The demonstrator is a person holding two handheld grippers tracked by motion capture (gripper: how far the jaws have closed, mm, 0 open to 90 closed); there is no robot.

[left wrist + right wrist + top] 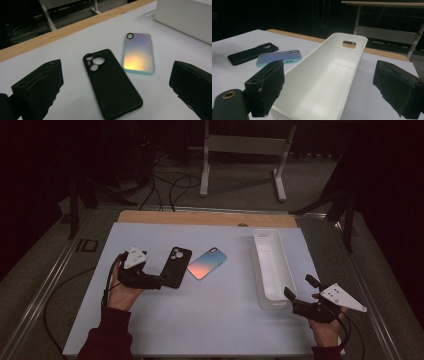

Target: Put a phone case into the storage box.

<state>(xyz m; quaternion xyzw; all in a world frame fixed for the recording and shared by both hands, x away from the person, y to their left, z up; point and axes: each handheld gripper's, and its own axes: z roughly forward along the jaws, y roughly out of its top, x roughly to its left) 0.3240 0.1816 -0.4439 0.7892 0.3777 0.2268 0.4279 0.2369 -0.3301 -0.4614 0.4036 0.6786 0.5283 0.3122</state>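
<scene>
Nothing is packed yet: the matte black phone case (176, 266) and iridescent blue-orange phone case (207, 262) lie on the desk (200, 320), the long white plastic bin (264, 240) empty. Left gripper (159, 281), jaws released, approaches the black case; right gripper (297, 293), jaws released, frames the bin's near end.

A black phone case (112, 85) lies flat on the white table top, back upward, matt and dark, with a cluster of round camera cut-outs at its far end; its long axis runs away from the person, slightly slanted; just beside it to the right lies a second case, an iridescent phone case (138, 53), also flat and back upward, shading from lilac-blue to orange-pink with a pale teal edge and one small oval camera hole at its far corner; the two cases sit close together, their near corners almost meeting; seen from above, both rest left of the table's middle.
</scene>
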